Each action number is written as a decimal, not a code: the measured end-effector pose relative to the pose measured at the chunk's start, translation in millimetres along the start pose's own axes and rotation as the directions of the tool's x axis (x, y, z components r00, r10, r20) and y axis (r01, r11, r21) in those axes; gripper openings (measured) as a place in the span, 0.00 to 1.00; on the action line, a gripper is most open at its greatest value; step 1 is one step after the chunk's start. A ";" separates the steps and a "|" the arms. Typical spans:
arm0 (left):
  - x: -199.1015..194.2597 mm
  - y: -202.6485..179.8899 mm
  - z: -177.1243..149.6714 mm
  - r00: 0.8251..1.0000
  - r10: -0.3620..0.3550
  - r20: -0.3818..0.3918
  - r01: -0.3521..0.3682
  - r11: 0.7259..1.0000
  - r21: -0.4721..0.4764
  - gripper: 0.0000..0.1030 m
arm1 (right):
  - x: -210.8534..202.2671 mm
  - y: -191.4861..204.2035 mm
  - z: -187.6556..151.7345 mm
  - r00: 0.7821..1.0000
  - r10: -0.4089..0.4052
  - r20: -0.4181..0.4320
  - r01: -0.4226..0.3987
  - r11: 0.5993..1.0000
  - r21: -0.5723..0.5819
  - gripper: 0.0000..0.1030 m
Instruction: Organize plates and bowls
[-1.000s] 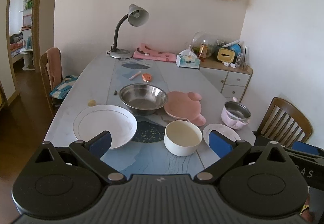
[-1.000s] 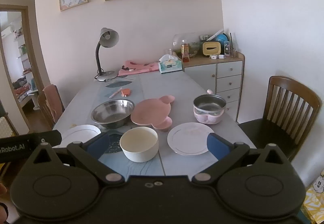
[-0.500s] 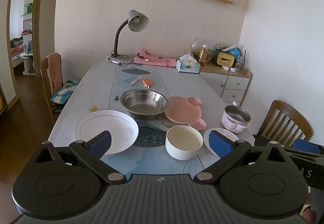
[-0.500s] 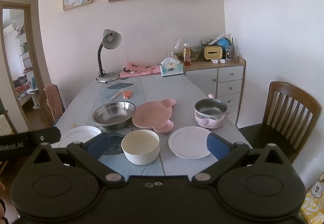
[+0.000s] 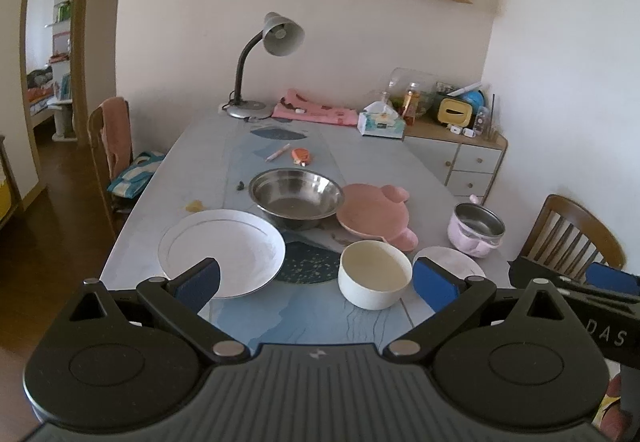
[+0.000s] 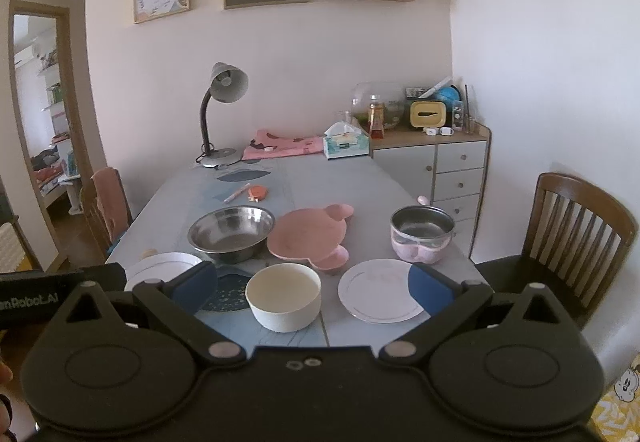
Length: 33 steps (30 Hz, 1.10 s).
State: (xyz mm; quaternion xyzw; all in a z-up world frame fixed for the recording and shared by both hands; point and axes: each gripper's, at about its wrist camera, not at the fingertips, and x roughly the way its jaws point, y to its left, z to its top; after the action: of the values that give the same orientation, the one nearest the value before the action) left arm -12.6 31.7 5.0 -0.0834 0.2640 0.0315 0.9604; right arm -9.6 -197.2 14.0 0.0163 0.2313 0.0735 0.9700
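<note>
Bowls first: your left fingers (image 5: 316,278) and right fingers (image 6: 312,282) are spread wide, empty. Grab the white bowl (image 6: 283,296) at 12 o'clock by its rim, squarely.

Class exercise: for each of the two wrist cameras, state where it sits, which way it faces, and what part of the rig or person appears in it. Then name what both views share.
Left wrist: sits behind the open left gripper, facing down the table to the wall; the right gripper shows at the right edge.
Right wrist: sits behind the open right gripper, facing the same way; the left gripper shows at the left edge.
Shared: white bowl, steel bowl, pink plate, lamp.
</note>
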 end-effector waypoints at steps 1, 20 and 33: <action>0.6 1.7 -0.1 1.000 0.002 0.000 -0.002 1.000 -0.006 1.00 | 1.5 2.1 0.1 1.000 0.005 -0.003 -0.005 1.000 -0.008 0.99; 81.3 56.9 20.9 0.985 0.143 -0.095 -0.149 0.987 -0.056 1.00 | 126.8 50.1 24.8 0.974 0.175 -0.146 -0.196 0.969 -0.149 0.93; 187.3 122.2 40.5 0.953 0.172 -0.248 -0.203 0.974 -0.103 0.99 | 248.0 97.3 23.9 0.925 0.206 -0.320 -0.278 0.940 -0.200 0.78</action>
State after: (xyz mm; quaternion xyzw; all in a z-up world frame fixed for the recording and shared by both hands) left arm 155.8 162.2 -74.1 -0.1221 0.3810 0.1293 0.9073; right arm 206.8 -63.8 -69.0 -0.0843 0.3587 0.2226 0.9026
